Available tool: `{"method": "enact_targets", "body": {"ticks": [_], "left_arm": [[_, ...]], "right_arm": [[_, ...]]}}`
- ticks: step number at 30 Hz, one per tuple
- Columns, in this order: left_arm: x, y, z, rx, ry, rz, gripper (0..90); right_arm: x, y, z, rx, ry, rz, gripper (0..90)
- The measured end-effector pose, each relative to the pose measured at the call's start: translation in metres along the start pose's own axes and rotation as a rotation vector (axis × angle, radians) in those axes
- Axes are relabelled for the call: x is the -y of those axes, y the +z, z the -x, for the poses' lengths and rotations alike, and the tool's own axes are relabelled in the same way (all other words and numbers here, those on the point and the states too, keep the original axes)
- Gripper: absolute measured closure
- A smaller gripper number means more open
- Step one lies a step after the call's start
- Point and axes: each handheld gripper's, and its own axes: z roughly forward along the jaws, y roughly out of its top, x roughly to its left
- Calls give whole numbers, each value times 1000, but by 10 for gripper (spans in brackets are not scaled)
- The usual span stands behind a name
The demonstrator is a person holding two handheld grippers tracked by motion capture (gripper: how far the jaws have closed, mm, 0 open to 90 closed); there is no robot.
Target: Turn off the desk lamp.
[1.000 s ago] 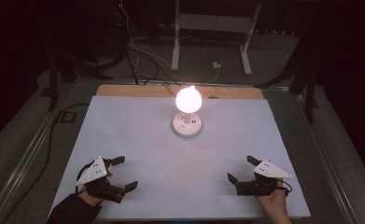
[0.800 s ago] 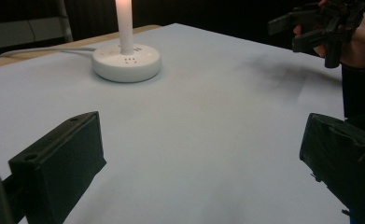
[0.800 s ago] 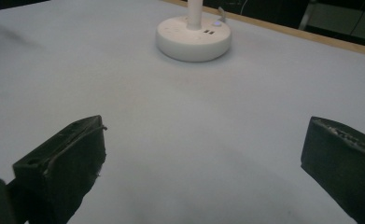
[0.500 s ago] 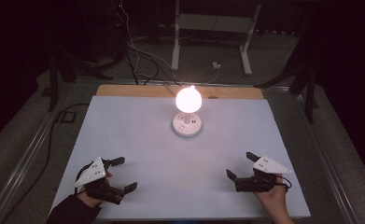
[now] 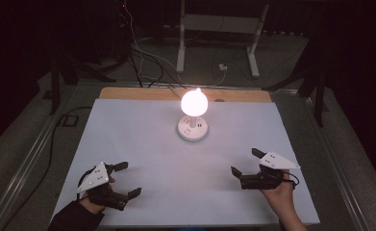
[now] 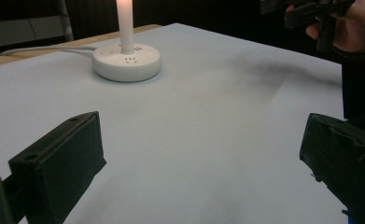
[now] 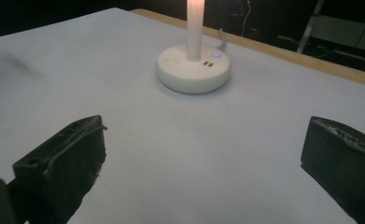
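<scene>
A lit bulb (image 5: 194, 101) glows on a short white stem above a round white base (image 5: 193, 128) at the back middle of the white table (image 5: 142, 139). The base (image 6: 126, 61) (image 7: 192, 69) also appears ahead of the jaws in both gripper views. My left gripper (image 5: 127, 179) rests near the front left corner, open, nothing between its jaws. Near the front right, my right gripper (image 5: 245, 161) is open and empty too, held by a hand (image 5: 279, 192). Both point toward the lamp from well short of it.
A white cable (image 6: 35, 49) runs from the lamp base toward the wooden strip (image 5: 142, 94) along the table's back edge. Dark floor with cables and a white stand (image 5: 219, 24) lies beyond. In the left gripper view the other hand and gripper (image 6: 329, 23) show at top right.
Both grippers have shifted only slightly near the front edge; the lamp stays lit and unmoved.
</scene>
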Motion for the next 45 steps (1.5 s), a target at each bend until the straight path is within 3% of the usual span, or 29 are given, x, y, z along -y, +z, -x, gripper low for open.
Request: {"method": "enact_targets", "body": {"ticks": [25,28,33,45], "left_arm": [[0,0,0,6,-6,8,4],[0,0,1,4,0,-1,4],[0,0,1,6,4,1,4],[0,1,2,6,8,-4,4]], "right_arm": [[-36,33,9,-93,-14,19,0],[-39,36,8,-104,-4,24,0],[-45,45,6,-97,-35,42,0],[-53,69,-6,-164,-52,26,0]]}}
